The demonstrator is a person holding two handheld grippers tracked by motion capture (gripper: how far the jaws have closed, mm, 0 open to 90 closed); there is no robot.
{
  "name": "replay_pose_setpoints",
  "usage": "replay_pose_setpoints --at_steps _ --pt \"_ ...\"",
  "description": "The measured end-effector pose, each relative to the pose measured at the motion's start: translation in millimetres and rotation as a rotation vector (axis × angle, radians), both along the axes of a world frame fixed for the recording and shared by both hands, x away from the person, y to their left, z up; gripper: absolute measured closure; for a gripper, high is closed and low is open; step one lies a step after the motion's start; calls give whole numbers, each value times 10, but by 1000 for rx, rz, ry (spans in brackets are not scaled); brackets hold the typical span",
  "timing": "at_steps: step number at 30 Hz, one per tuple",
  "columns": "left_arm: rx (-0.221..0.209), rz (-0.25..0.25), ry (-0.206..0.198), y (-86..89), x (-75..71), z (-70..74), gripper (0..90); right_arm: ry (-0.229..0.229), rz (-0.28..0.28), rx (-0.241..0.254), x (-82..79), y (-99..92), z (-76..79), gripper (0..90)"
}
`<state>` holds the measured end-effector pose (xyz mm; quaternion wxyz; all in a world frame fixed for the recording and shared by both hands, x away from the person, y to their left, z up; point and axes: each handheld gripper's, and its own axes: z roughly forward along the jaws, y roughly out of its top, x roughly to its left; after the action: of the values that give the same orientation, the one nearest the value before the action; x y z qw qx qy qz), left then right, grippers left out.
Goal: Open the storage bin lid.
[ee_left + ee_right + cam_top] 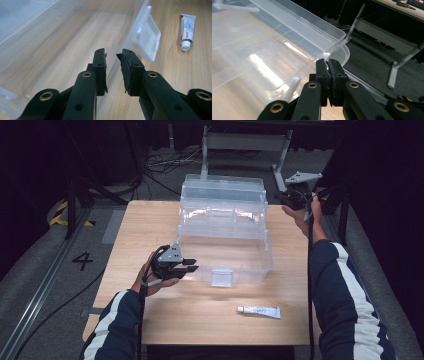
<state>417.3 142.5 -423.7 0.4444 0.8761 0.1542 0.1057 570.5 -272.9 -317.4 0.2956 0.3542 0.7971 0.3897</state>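
A clear plastic box (250, 265) stands open on the wooden table (145, 225), its lid (222, 187) raised at the back and a clear tray (222, 212) lifted between them. My left gripper (192, 265) (111, 53) is at the box's front left corner, shut on the thin front wall (113, 75), which runs between the pads. At the lid's far right corner, my right gripper (280, 196) (328, 61) is shut on the lid's rim (334, 47). The box's latch flap (221, 277) (146, 40) hangs at the front.
A small white tube (258, 311) (187, 31) lies on the table in front of the box, to the right. Behind the table stands a grey metal frame (245, 142), with cables on the floor. A floor rail runs at the left.
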Motion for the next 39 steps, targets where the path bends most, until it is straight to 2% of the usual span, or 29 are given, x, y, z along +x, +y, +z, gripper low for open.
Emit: replay_pose_setpoints --at_steps 2,6,21,27,39 --pt "2 1 -1 0 -1 2 743 -7 4 -19 -58 2 14 872" --pt "0 3 -2 -1 -3 -1 742 -13 29 -8 -181 -13 34 872" --pt "-1 4 -2 -1 -3 -1 741 -29 91 -25 -616 -88 32 854" --pt "5 7 -1 -6 -8 2 740 -40 126 -12 -776 -88 32 845" --pt "17 15 -14 -19 -24 6 734 -37 189 -12 -1128 -94 -76 809"
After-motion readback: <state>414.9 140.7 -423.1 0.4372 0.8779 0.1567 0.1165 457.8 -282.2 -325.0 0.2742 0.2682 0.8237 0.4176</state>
